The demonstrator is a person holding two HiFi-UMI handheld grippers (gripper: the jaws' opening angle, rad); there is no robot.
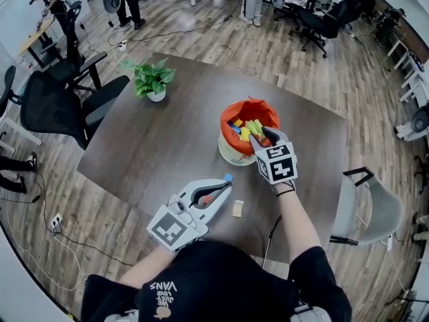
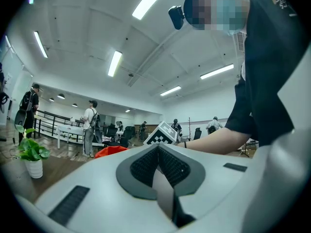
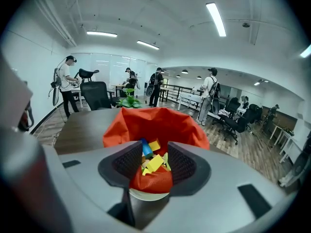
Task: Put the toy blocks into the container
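- Holding my left tongs (image 1: 225,184) level near the front edge of the table (image 1: 167,146), I had their jaws pressed together with nothing between them.
- A tan block (image 1: 238,208) lay on the tabletop just to the right of those tongs, apart from them.
- A small blue block (image 1: 228,177) sat right at their tips; I could not tell whether it touched.
- My right tongs (image 1: 260,139) tilted down over the near rim of the orange container (image 1: 231,113), jaws apart and empty.
- Past those open jaws, the toy blocks (image 1: 244,127) lay heaped inside the container.
- Farther off, left of both tongs, stood a potted plant (image 1: 153,79).
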